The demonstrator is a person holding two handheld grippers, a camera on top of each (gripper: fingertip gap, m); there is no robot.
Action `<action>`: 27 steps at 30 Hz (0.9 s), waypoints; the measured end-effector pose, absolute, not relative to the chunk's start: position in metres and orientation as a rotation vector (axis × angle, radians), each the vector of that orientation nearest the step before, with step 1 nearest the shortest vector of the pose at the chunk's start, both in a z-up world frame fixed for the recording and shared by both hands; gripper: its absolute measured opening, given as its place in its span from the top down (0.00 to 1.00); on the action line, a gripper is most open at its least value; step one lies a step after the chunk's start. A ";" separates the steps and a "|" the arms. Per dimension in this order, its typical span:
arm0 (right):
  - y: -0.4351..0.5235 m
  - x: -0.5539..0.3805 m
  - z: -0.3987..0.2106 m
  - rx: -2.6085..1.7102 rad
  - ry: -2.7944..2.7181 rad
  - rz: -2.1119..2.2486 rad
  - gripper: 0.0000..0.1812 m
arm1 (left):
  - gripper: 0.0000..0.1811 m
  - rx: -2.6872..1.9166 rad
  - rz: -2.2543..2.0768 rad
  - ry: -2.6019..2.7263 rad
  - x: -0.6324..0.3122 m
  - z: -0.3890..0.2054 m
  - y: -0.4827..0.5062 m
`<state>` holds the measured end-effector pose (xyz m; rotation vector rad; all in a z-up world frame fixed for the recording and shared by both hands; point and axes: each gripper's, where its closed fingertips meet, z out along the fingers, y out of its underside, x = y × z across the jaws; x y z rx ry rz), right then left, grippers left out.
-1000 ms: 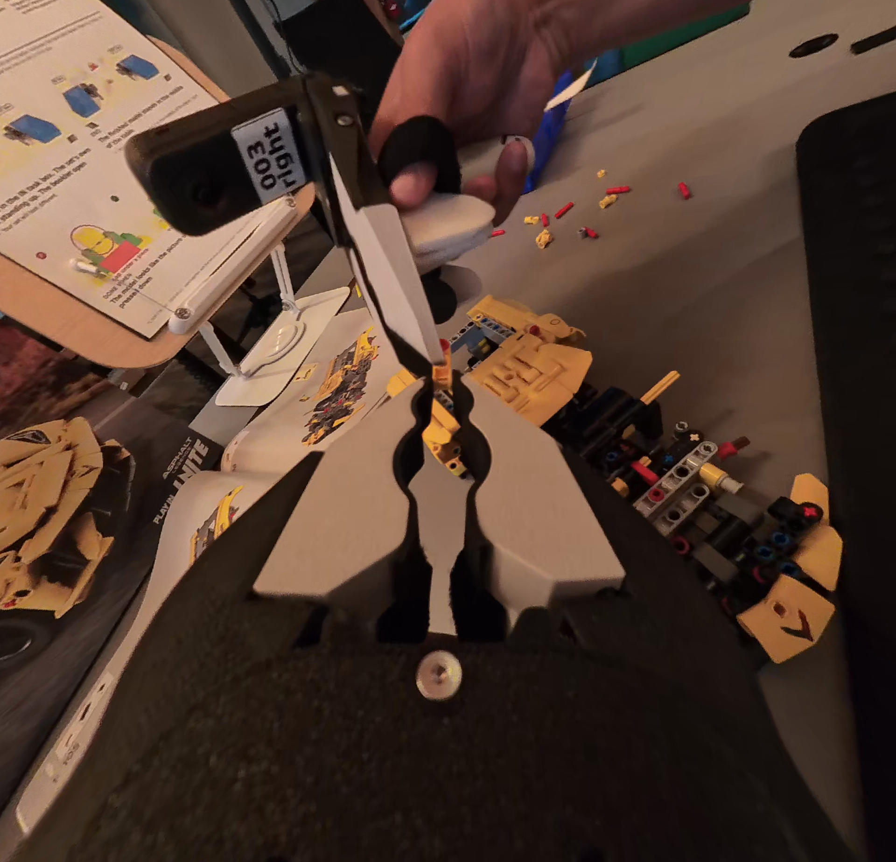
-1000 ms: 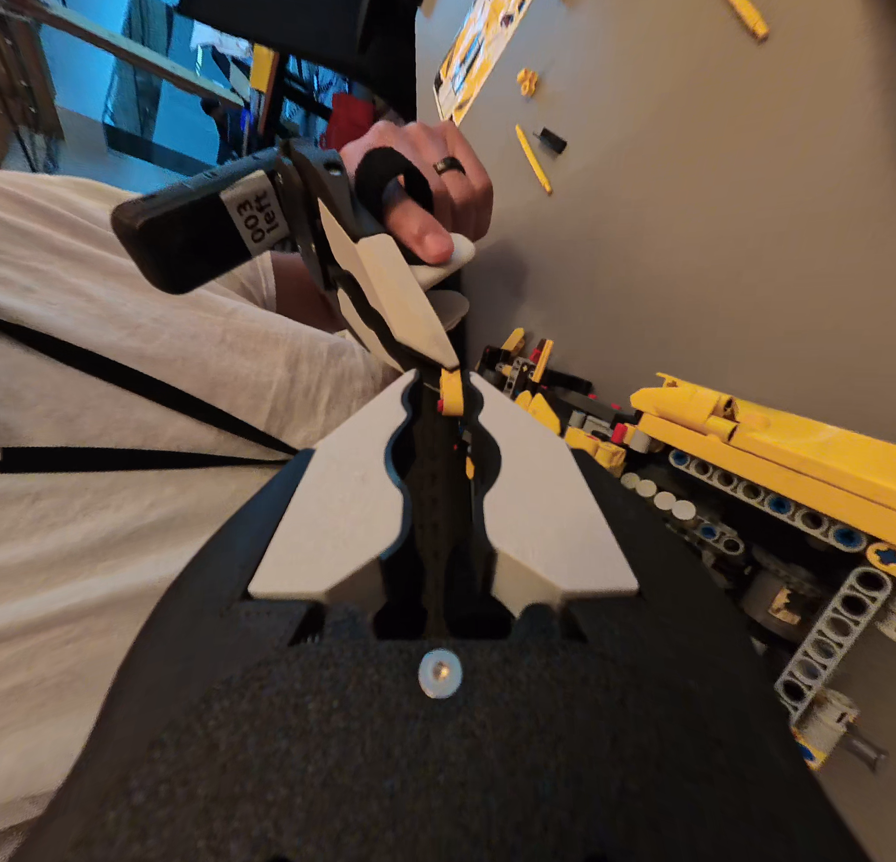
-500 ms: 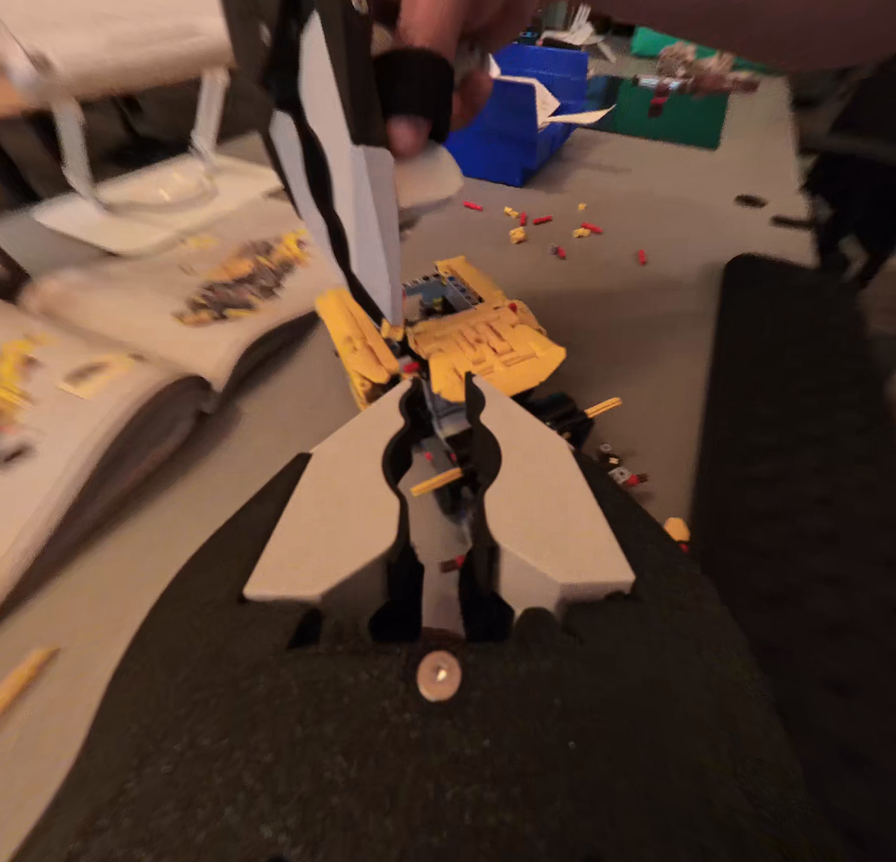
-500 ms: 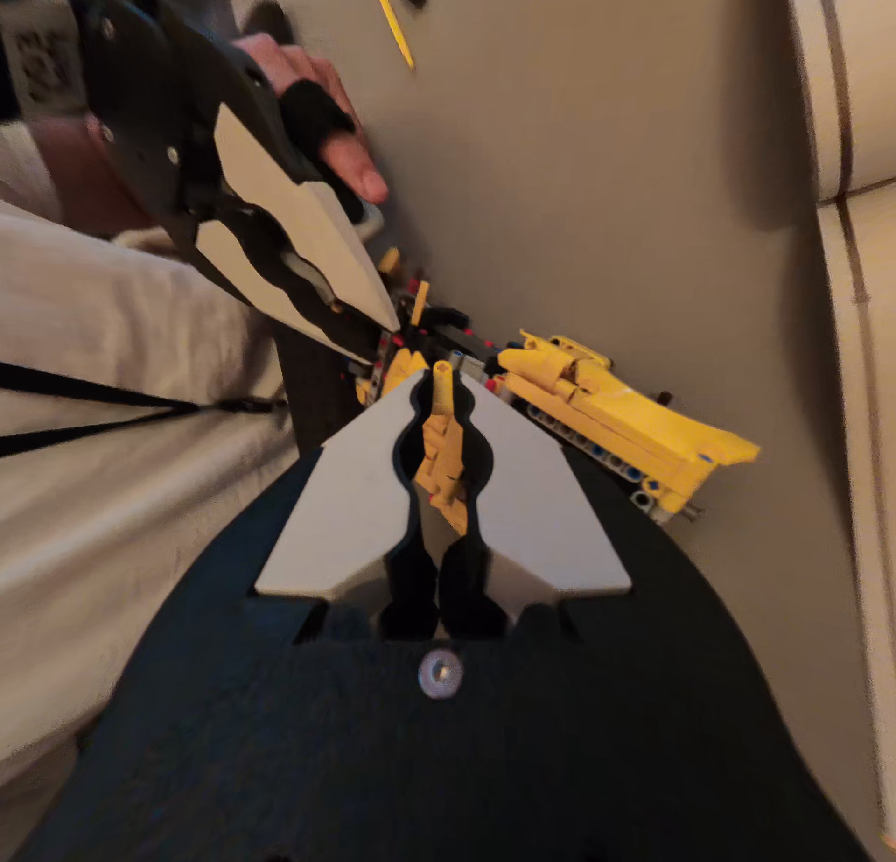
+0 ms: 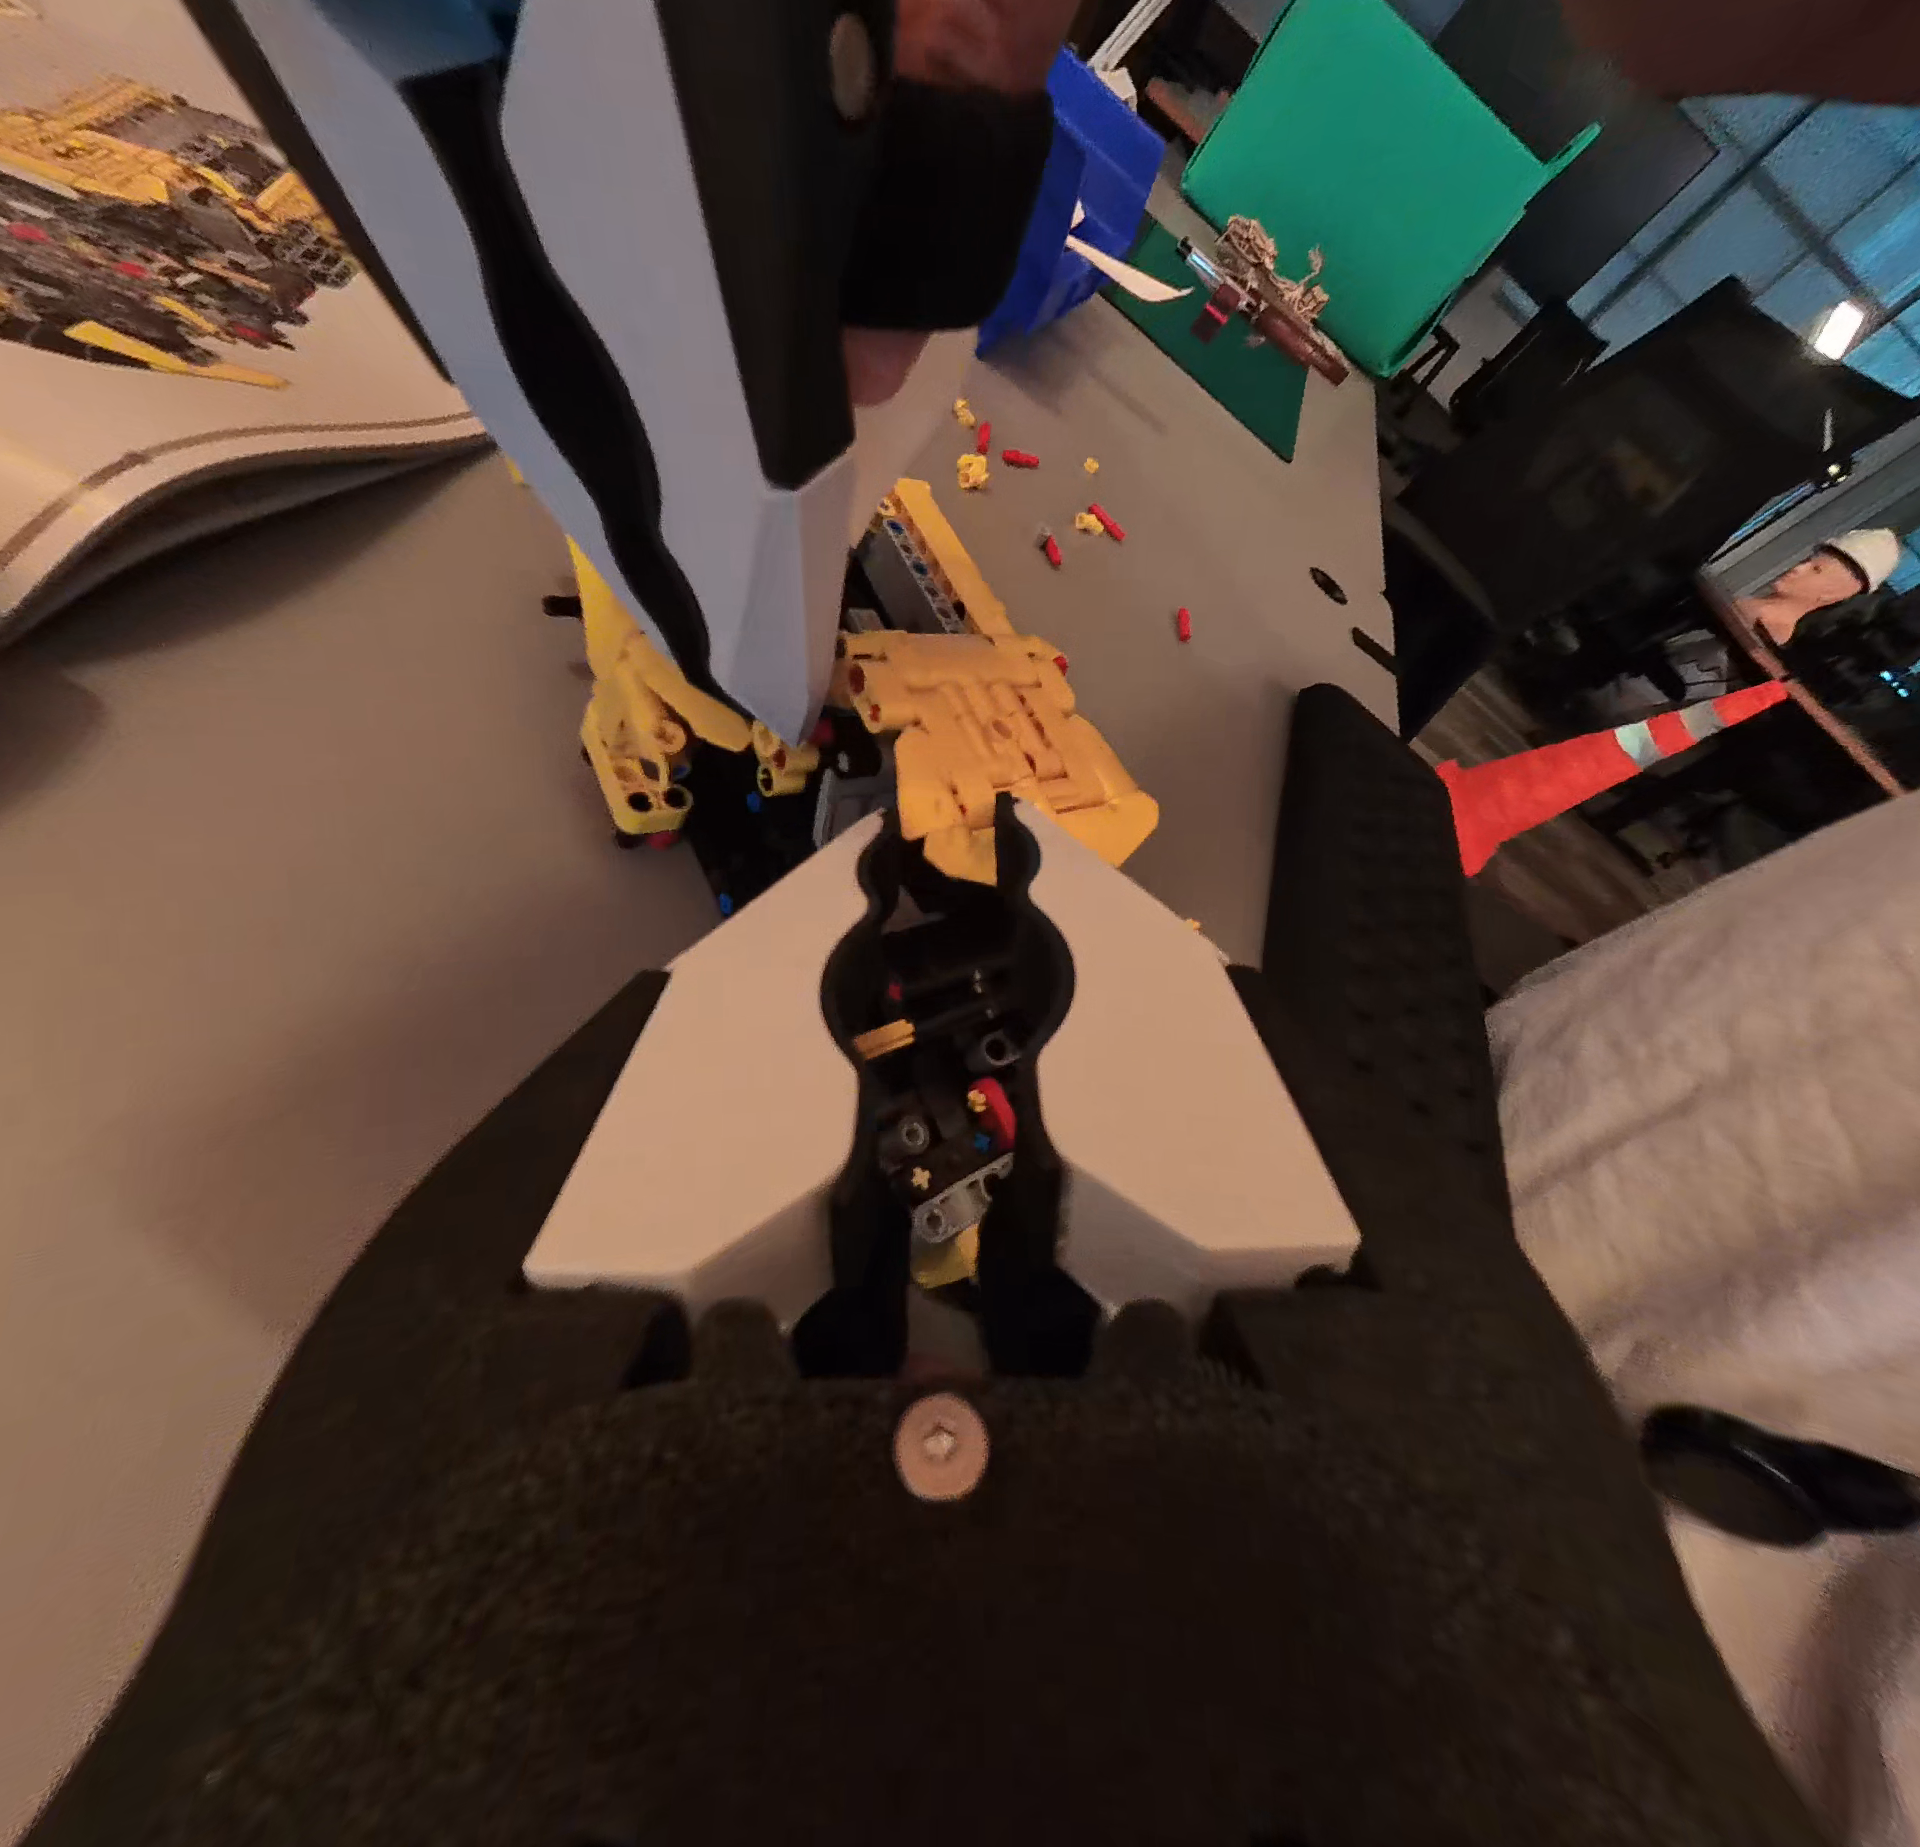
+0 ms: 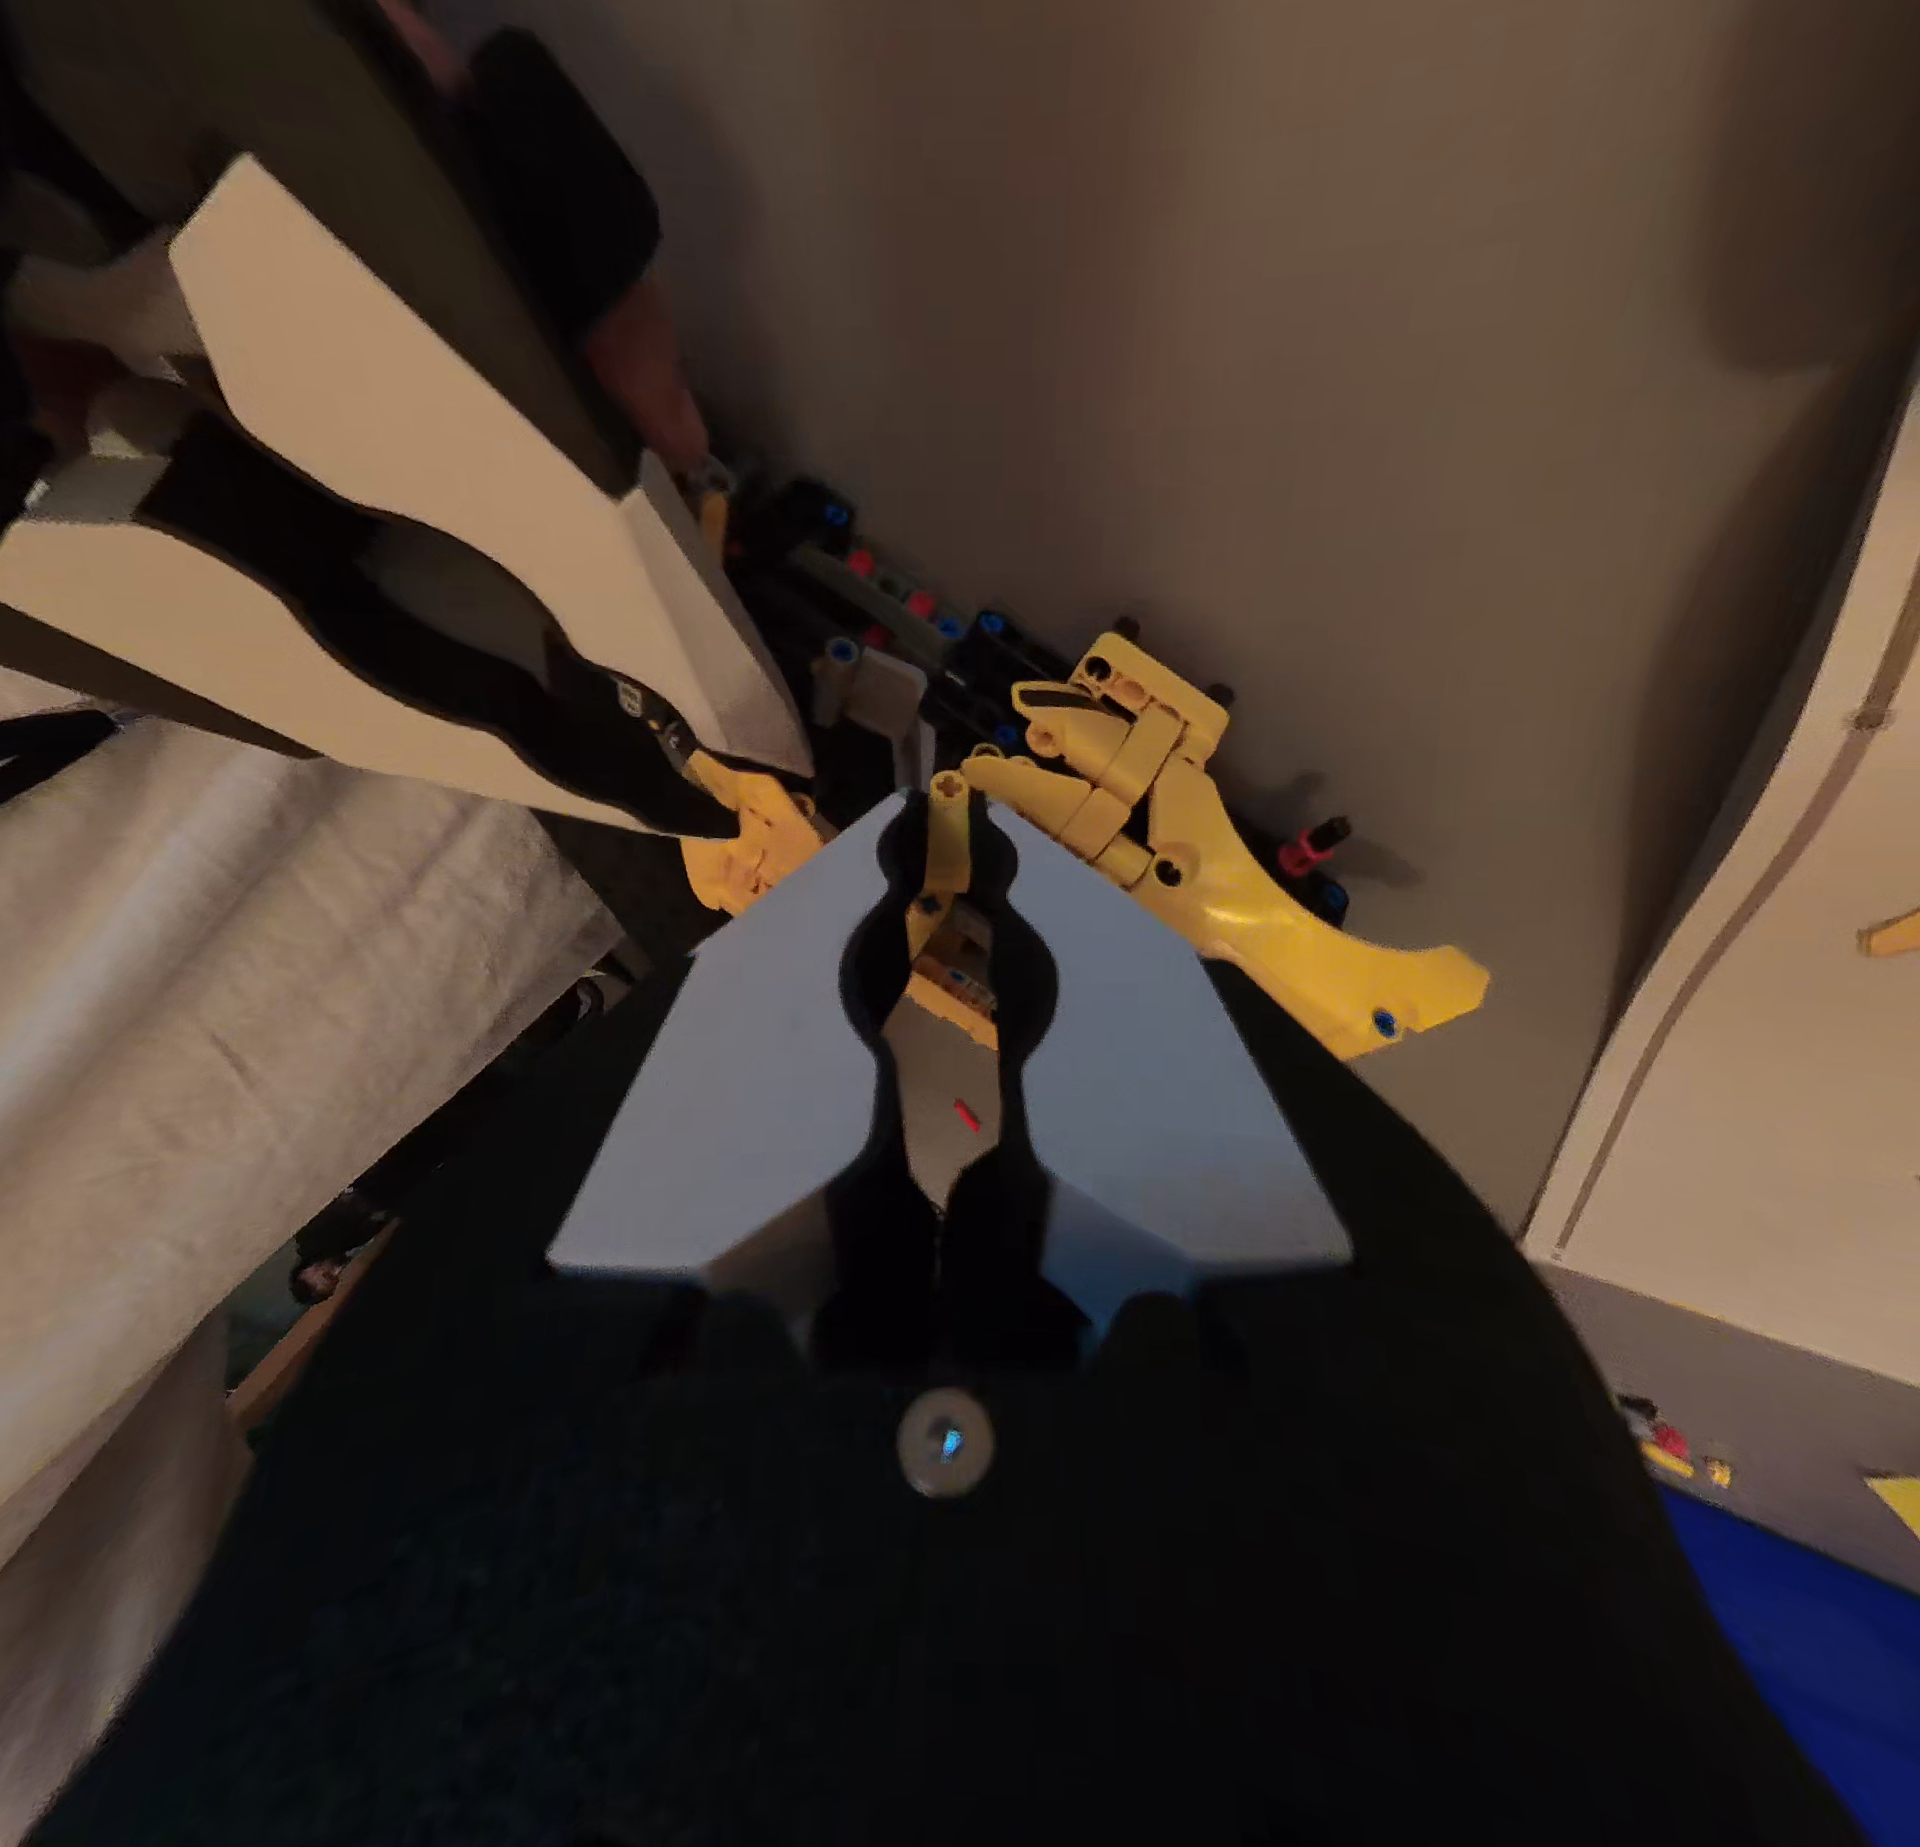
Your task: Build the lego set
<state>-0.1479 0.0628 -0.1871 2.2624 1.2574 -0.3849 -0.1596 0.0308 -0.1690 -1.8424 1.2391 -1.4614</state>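
- Left wrist view: left gripper [image 5: 940,826] has its pale, wedge-shaped fingers pressed onto the yellow panel [image 5: 987,748] of the lego car [image 5: 914,758], which sits on the grey table [image 5: 312,862]; the pinch looks meant to steady the model while the other tool works on it.
- Through the gap between the fingers shows the car's black frame, studded with red and blue pins and a grey holed beam.
- The right gripper [image 5: 795,727] comes down from above, tips almost together at the joint between two yellow sections. Whatever it grips is hidden from this side.
- An open instruction book [image 5: 156,270] lies left of the car, likely for reference. Loose red and yellow pins [image 5: 1039,488] are scattered on the table beyond it, and a textured black mat [image 5: 1361,966] lies to the right.
- Right wrist view: the right gripper [image 6: 945,810] pinches a small yellow connector [image 6: 948,831], a smooth, slim plastic bar with a cross-shaped hole at its end, held endwise as if for pushing into the model.
- Just beyond it lies the car's curved, glossy yellow side panel [image 6: 1247,893], pierced with round holes.
- The left gripper [image 6: 748,800] enters from the left, clamped on yellow bodywork.
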 end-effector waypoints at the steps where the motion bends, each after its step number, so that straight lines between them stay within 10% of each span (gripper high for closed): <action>1: 0.063 -0.147 -0.187 2.263 1.252 -0.360 0.96 | 0.90 -1.845 -1.470 1.229 -0.159 -0.169 0.031; 24: 0.058 -0.138 -0.188 2.246 1.175 -0.219 0.96 | 0.91 -1.780 -1.414 1.256 -0.156 -0.168 0.029; 27: 0.057 -0.138 -0.187 2.238 1.191 -0.247 0.96 | 0.79 -1.724 -1.305 1.310 -0.156 -0.168 0.031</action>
